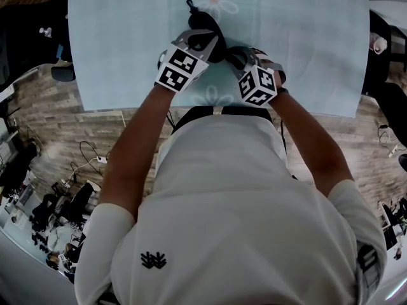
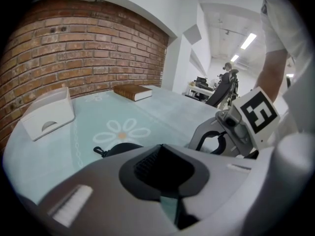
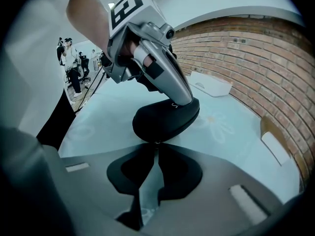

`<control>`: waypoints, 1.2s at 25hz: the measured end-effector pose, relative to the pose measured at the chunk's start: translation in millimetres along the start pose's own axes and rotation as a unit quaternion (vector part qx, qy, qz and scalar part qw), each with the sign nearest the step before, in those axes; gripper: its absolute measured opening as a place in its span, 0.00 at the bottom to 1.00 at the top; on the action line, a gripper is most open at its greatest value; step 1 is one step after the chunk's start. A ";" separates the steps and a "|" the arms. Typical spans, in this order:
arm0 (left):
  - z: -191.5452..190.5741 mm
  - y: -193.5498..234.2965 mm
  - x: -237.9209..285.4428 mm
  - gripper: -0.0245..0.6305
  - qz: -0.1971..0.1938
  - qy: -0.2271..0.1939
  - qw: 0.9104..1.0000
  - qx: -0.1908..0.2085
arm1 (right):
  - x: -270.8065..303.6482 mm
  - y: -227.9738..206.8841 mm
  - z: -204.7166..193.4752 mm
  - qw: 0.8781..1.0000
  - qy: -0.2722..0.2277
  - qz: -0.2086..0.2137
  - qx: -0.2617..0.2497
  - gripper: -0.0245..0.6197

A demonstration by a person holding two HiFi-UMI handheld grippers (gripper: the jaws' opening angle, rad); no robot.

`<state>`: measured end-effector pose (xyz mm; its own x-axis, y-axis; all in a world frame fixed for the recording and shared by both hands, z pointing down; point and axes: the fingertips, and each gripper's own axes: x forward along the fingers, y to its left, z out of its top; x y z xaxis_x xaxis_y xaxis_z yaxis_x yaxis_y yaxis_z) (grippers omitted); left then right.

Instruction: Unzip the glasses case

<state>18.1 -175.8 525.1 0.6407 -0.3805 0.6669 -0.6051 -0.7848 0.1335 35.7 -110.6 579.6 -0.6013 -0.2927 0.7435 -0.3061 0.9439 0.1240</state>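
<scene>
Glasses case (image 3: 165, 119), black, seemingly zipped: pinned beneath closed tips of left gripper (image 3: 184, 96), touching tips of right gripper (image 3: 156, 146), whose jaws are pinched together, apparently on zip pull (image 3: 156, 142); unzipping just starting, next needs a steady draw along the seam.

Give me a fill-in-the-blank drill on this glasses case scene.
The glasses case is ____ in colour. The gripper pressing on the case's top is the person's ____ one. The wall is built of ____. A brown ____ lies near that wall.
Missing words: black; left; brick; book.
</scene>
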 end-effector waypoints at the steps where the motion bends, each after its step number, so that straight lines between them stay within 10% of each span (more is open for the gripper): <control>1: 0.2 0.0 0.3 0.12 -0.001 -0.001 1.000 -0.001 | -0.2 -0.3 -0.4 1.000 -0.001 -0.001 0.003 0.08; 18: -2.6 0.6 6.4 0.12 0.005 -0.006 1.000 -0.008 | -8.8 0.3 -6.8 0.999 -0.021 0.010 0.049 0.07; 30: -2.5 1.8 5.3 0.12 0.000 -0.009 1.000 -0.011 | -9.6 2.2 -6.2 0.980 -0.031 0.059 0.187 0.06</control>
<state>19.2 -178.0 530.7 0.6499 -0.3891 0.6529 -0.6146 -0.7744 0.1502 45.3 -104.8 576.8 -0.6893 -0.2042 0.6951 -0.4733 0.8534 -0.2186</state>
